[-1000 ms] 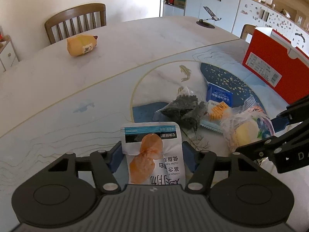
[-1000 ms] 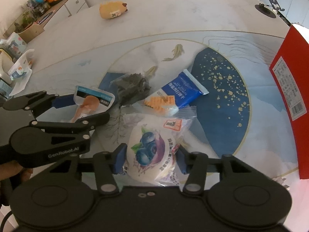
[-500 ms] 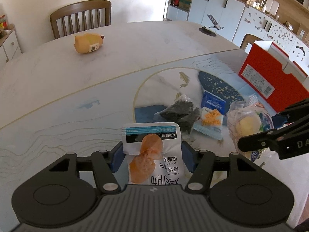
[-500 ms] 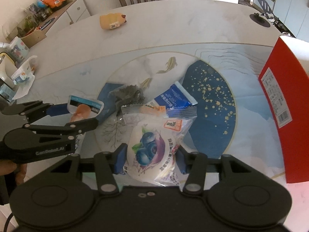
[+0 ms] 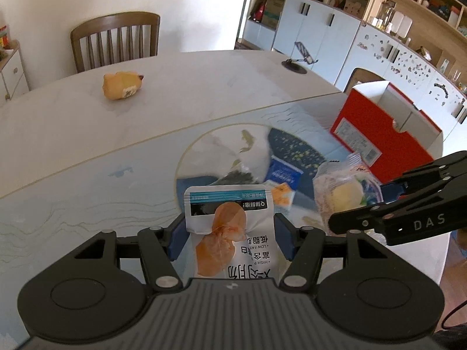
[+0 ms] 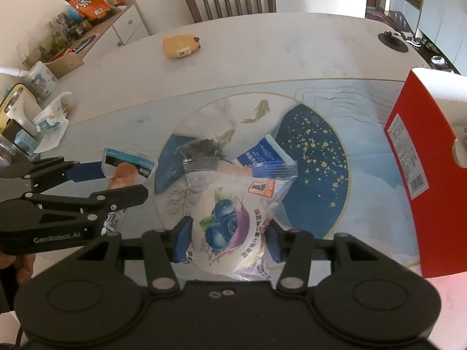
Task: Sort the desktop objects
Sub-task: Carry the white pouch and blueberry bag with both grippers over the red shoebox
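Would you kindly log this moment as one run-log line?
left gripper: shut on chicken snack pouch | right gripper: shut on blueberry bag | red box: open, right of mat

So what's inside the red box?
The red box stands open at the top; only pale inner walls and flaps show. Its floor, and anything lying there, is hidden by the walls.

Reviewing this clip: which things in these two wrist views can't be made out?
- Red box interior: both views, hidden by its own walls; cut off by the edge in the right wrist view.
- Dark packet: left wrist view, blurred, partly behind the white chicken pouch.
- Blueberry bag lower end: right wrist view, hidden by the hand-held gripper body.
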